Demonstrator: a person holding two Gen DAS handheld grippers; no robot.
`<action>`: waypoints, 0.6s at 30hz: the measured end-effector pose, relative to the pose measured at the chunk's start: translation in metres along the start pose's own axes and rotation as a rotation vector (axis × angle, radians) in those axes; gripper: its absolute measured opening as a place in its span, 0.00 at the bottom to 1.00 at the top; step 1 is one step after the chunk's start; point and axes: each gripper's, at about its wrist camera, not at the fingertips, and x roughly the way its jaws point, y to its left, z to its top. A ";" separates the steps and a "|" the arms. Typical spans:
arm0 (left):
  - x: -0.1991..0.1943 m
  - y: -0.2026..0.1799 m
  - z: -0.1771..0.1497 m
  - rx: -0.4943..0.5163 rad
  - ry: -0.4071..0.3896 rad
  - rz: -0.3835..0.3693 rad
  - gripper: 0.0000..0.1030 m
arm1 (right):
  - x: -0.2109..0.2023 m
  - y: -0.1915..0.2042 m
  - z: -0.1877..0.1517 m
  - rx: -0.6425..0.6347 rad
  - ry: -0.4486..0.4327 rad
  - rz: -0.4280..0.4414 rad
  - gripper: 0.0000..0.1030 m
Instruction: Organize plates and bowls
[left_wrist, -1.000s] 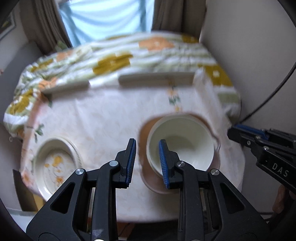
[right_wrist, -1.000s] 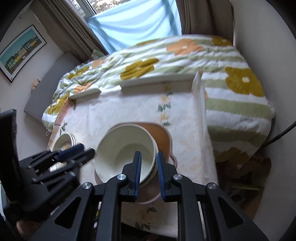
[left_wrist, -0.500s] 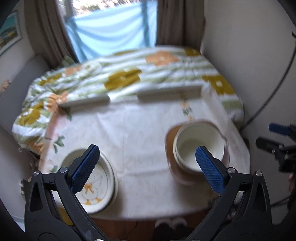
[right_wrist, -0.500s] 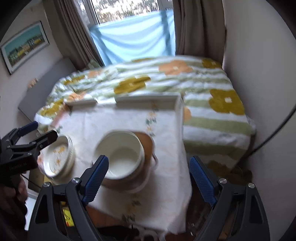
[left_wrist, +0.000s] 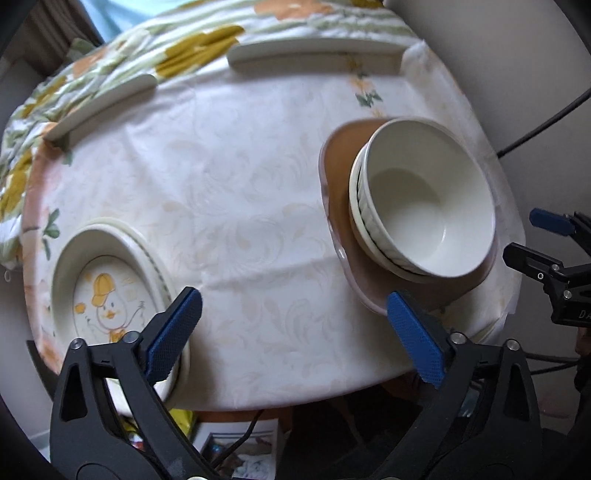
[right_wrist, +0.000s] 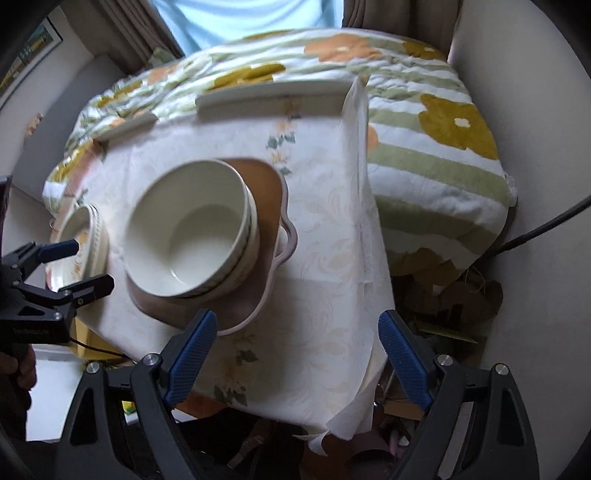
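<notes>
Two stacked white bowls (left_wrist: 424, 206) sit on a brown plate with a pale rim (left_wrist: 340, 177) at the right of the table. A stack of shallow plates, the top one with a duck picture (left_wrist: 107, 295), lies at the left near edge. My left gripper (left_wrist: 293, 297) hovers over the bare cloth between them, wide and closing, with nothing between its pads; its left finger overlaps the duck plate's edge. My right gripper (right_wrist: 296, 318) stands open over the table's near right part, just in front of the bowls (right_wrist: 192, 236) and brown plate (right_wrist: 266, 206), holding nothing.
A pale flowered cloth (left_wrist: 240, 184) covers the small table. Two long white dishes (left_wrist: 314, 55) lie along its far edge. Behind is a bed with a flowered quilt (right_wrist: 424, 147). A black cable (right_wrist: 535, 229) runs at the right, by the wall.
Both grippers went from shut to wide open, rose away, then dropped back toward the table and tilted downward. The bowls and plates have not moved.
</notes>
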 end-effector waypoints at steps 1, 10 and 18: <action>0.005 0.001 0.002 0.005 0.013 0.004 0.91 | 0.005 0.001 0.002 -0.011 0.012 0.002 0.83; 0.038 -0.015 0.016 0.044 0.096 -0.034 0.61 | 0.040 0.011 0.014 -0.069 0.123 0.014 0.51; 0.058 -0.030 0.021 0.081 0.105 -0.069 0.33 | 0.065 0.012 0.020 -0.090 0.139 0.093 0.23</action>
